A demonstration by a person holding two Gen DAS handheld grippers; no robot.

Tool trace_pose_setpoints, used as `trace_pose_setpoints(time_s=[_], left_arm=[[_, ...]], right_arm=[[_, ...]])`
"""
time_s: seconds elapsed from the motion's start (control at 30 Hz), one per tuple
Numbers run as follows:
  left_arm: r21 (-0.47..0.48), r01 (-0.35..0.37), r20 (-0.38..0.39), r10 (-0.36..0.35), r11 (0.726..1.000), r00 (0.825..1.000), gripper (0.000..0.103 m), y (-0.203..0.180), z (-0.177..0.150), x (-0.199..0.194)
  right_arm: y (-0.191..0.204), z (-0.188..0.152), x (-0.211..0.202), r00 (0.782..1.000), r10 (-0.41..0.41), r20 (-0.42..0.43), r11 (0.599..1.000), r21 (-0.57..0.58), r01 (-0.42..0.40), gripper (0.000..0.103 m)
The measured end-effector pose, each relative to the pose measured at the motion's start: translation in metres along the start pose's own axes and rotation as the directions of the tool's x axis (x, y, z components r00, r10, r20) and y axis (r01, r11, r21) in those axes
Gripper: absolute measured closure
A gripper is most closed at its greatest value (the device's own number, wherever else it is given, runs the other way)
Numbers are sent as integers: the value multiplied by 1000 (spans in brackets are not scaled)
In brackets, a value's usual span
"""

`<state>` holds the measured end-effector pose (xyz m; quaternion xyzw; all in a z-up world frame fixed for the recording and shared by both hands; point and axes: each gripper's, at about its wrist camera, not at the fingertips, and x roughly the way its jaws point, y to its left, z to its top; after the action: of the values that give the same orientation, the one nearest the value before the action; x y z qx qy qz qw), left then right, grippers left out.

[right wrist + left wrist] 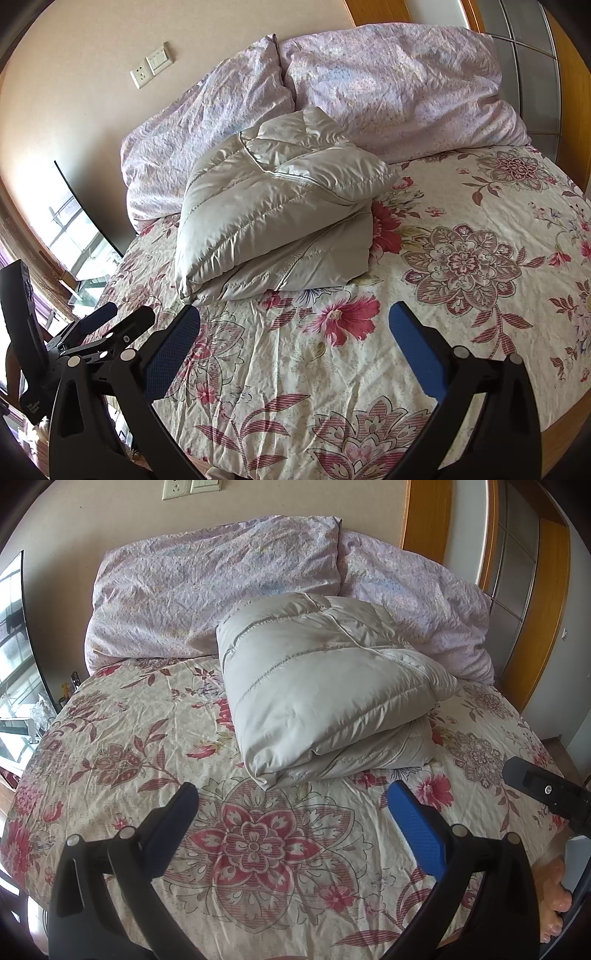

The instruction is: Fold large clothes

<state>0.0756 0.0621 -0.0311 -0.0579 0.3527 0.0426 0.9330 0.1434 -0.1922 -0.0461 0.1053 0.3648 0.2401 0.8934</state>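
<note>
A beige quilted puffer jacket [325, 694] lies folded into a thick bundle on the floral bedspread [110, 757], just in front of the pillows. In the right wrist view the same jacket [273, 218] sits left of centre. My left gripper [291, 794] hovers open above the bedspread, short of the jacket's near edge, with nothing between its blue pads. My right gripper [295, 317] is open too, empty, near the jacket's front edge. The right gripper's body shows at the right edge of the left wrist view [543, 790]. The left gripper shows at the left of the right wrist view [107, 325].
Two lilac pillows [207, 590] [424, 602] lean on the wall at the bed's head. A wooden door frame [532, 602] stands to the right. A window [14, 657] is left of the bed. A person's bare foot [554, 897] is at the bed's right side.
</note>
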Motion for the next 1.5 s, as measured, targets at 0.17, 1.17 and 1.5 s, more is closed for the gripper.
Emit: trace_pose_setpoints(time_s=[0.17, 1.17, 1.5], left_arm=[[0, 1, 0, -1, 1000, 1000, 2, 0, 0, 0], [13, 16, -7, -16, 1000, 1000, 2, -3, 1, 1], [16, 18, -12, -18, 1000, 1000, 2, -2, 0, 2]], right_arm=[[0, 0, 0, 1000, 1, -2, 1000, 1, -1, 1], [0, 0, 2, 1000, -3, -2, 1000, 4, 3, 1], [-1, 0, 3, 1000, -4, -3, 1000, 7, 4, 1]])
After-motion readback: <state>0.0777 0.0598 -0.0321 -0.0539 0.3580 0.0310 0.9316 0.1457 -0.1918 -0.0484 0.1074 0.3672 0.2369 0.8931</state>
